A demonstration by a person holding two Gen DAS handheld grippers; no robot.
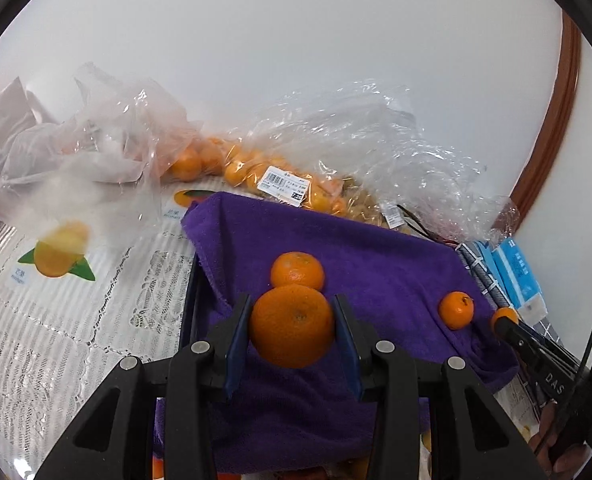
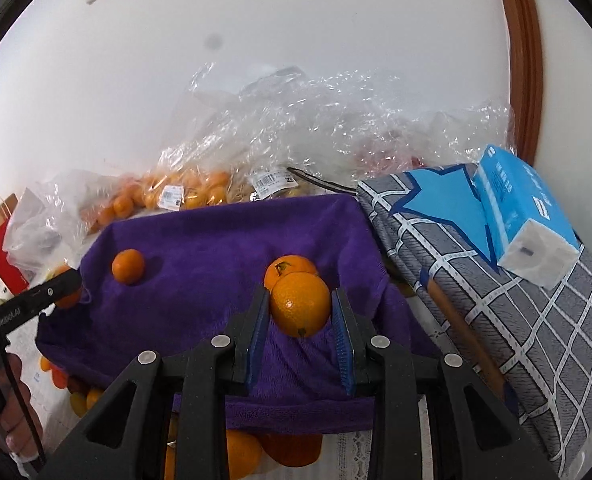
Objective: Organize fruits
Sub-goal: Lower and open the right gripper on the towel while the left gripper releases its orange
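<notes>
In the left wrist view my left gripper (image 1: 292,300) is shut on a large orange (image 1: 292,326) just above a purple cloth (image 1: 375,248). A second orange (image 1: 297,271) lies on the cloth right behind it. A smaller orange (image 1: 455,310) rests further right, beside my right gripper (image 1: 504,322). In the right wrist view my right gripper (image 2: 299,292) is shut on an orange (image 2: 300,306) over the same cloth (image 2: 216,248), with another orange (image 2: 286,267) touching it behind. One more orange (image 2: 128,266) lies at the left, near my left gripper (image 2: 70,282).
Clear plastic bags of oranges (image 1: 288,184) (image 2: 184,194) are heaped along the wall behind the cloth. A blue tissue pack (image 2: 523,224) sits on a grey checked cloth (image 2: 515,320) at the right. Fruit picture cards (image 1: 56,260) lie on lace at the left. Loose oranges (image 2: 248,452) show under the cloth's front edge.
</notes>
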